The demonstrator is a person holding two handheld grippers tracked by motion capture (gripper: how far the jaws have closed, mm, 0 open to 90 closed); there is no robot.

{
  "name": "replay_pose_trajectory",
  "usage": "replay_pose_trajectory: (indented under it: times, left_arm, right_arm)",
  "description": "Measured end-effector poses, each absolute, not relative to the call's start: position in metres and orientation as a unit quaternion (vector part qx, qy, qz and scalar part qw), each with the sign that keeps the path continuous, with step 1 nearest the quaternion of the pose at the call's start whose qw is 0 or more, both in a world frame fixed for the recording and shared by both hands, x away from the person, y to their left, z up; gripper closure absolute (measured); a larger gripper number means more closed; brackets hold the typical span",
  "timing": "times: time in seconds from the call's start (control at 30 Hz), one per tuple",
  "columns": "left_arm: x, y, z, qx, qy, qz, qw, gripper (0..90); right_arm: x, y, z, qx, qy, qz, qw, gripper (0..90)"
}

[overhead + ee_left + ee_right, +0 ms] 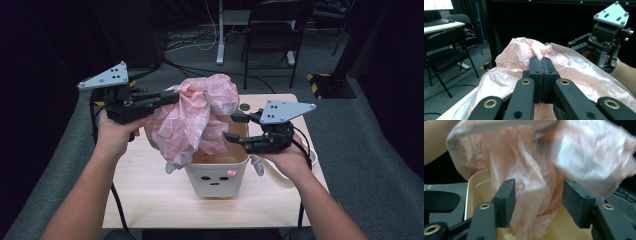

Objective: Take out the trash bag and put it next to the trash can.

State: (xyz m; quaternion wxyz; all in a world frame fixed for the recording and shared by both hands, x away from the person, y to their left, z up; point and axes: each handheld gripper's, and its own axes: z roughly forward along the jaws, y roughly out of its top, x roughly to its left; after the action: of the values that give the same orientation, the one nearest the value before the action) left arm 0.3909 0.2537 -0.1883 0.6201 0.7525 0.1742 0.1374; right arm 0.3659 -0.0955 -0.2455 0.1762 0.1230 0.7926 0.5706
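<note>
A crumpled pink plastic bag hangs over a cream bin with a drawn face that stands on the wooden table. My left gripper is shut on the bag's upper left edge and holds it up; in the left gripper view its jaws pinch the bag. My right gripper is open at the bag's right side, over the bin's rim. In the right gripper view the bag hangs between the open jaws, above the bin.
The small table is ringed by grey carpet. A black folding chair and a white desk leg stand beyond its far edge. Black curtains close both sides. A white cable loops at the table's right edge.
</note>
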Motion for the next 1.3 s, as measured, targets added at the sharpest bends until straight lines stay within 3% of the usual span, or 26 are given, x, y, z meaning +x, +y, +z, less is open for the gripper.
replay_pose_trajectory:
  times: [0.23,0.73,1.17,1.3]
  left_arm:
    - [0.389,0.267,-0.183,0.747,0.183,0.15,0.621,88.9]
    - [0.386,0.294,-0.176,0.731,0.205,0.169,0.629,88.9]
    - [0.379,0.312,-0.177,0.726,0.216,0.171,0.63,88.9]
    - [0.377,0.316,-0.183,0.727,0.216,0.166,0.63,88.9]
  right_arm:
    - [0.366,-0.09,-0.247,0.122,0.793,0.574,0.163,34.8]
    - [0.362,-0.07,-0.249,0.091,0.81,0.564,0.135,30.4]
    - [0.367,-0.049,-0.247,0.079,0.828,0.538,0.136,30.0]
    - [0.37,-0.043,-0.247,0.075,0.838,0.523,0.138,36.9]
